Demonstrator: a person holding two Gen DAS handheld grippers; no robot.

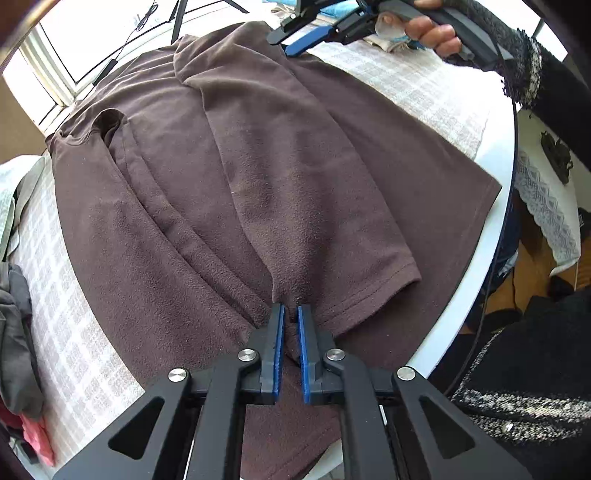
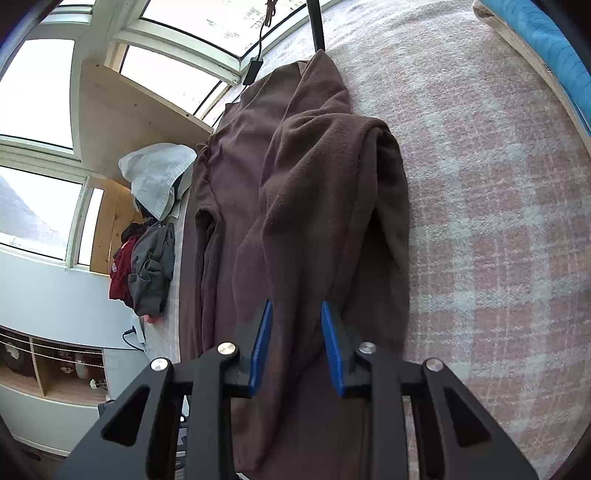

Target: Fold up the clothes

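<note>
Round white table (image 1: 491,173), covered by a pale checked cloth (image 1: 406,81) in pink and grey squares; the same cloth fills the right side of the right wrist view (image 2: 498,221).

Brown fleece top (image 1: 229,177) lies spread across the cloth, taking up most of the table. One sleeve is folded in over the body, and its hemmed cuff (image 1: 373,291) lies near the table's edge. From the right wrist view the top (image 2: 314,206) runs away from the camera in a long strip, with a raised fold along its right edge.

Pile of other clothes at the table's far left side: a light grey piece (image 2: 159,173) on top, then dark grey (image 2: 153,266) and red (image 2: 120,269) ones hanging over the edge. Windows (image 2: 37,92) behind, bright.

A hand (image 1: 430,31) in a dark speckled sleeve (image 1: 524,62) holds the right gripper (image 1: 288,40) at the far end of the top, near the neck.

Left gripper (image 1: 291,308): blue pads close together, nipping a small ridge of brown fleece just beside the cuff. The fabric puckers up into the narrow gap.

Right gripper (image 2: 297,306): pads stand part-way apart, fleece filling the space between them. Fabric touches the right pad; whether the left pad presses on it I cannot tell, so the grip is uncertain.
</note>
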